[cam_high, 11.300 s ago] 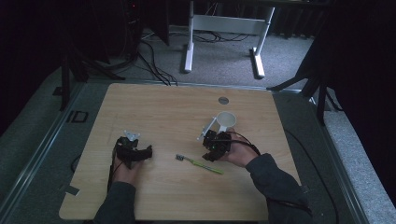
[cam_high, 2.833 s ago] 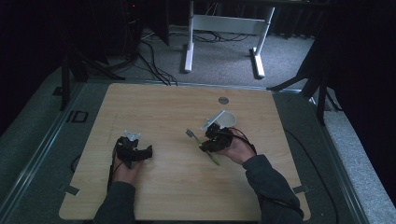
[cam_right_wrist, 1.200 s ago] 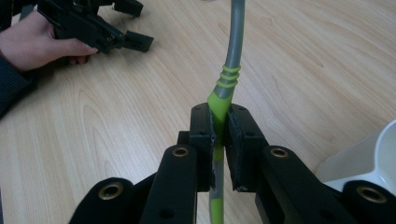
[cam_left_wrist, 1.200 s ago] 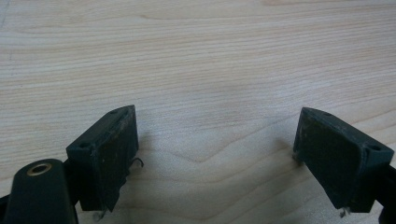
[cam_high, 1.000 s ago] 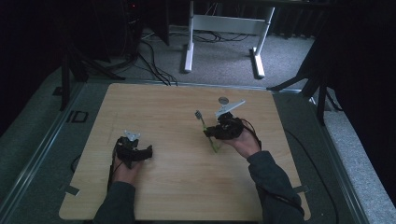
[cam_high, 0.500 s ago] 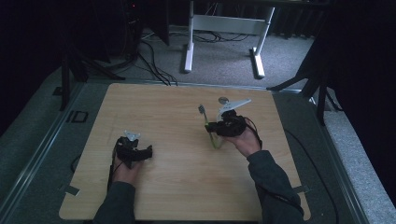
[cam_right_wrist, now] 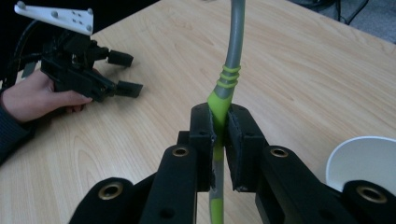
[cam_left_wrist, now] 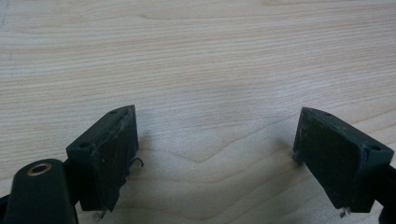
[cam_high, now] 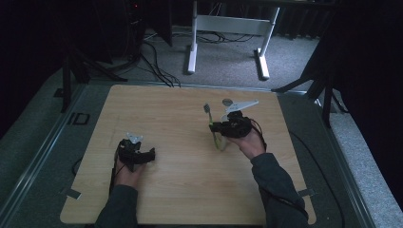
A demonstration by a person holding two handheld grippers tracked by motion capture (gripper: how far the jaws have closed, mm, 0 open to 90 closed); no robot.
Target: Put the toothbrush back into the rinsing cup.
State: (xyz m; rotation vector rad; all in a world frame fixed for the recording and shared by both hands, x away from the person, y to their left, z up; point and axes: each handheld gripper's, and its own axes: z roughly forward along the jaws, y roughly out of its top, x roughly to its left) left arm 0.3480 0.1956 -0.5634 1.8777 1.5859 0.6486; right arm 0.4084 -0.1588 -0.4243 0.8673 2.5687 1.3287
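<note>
Tabletop [cam_high: 180, 190] of pale wood-grain laminate, rectangular with rounded corners, stands on grey carpet in a dim room, its surface bare apart from the two hands and what they hold. Beyond its far edge a white metal frame [cam_high: 228, 28] with two legs rests on the floor among dark cables [cam_high: 152, 61], and black stands [cam_high: 313, 80] flank the right side.

On the right of the tabletop, the right gripper [cam_high: 219, 127] has its jaws clamped on a green-and-grey toothbrush [cam_high: 212, 124], which is lifted off the wood with its head pointing away toward the far edge. In the right gripper view the green handle [cam_right_wrist: 219, 100] sits pinched between the two black pads, the grey neck rising above them, and a white cup [cam_right_wrist: 364, 161] shows at the lower right edge.

Toward the near left, the left gripper [cam_high: 142, 154] rests low on the wood, its jaws wide apart with bare grain between them.
</note>
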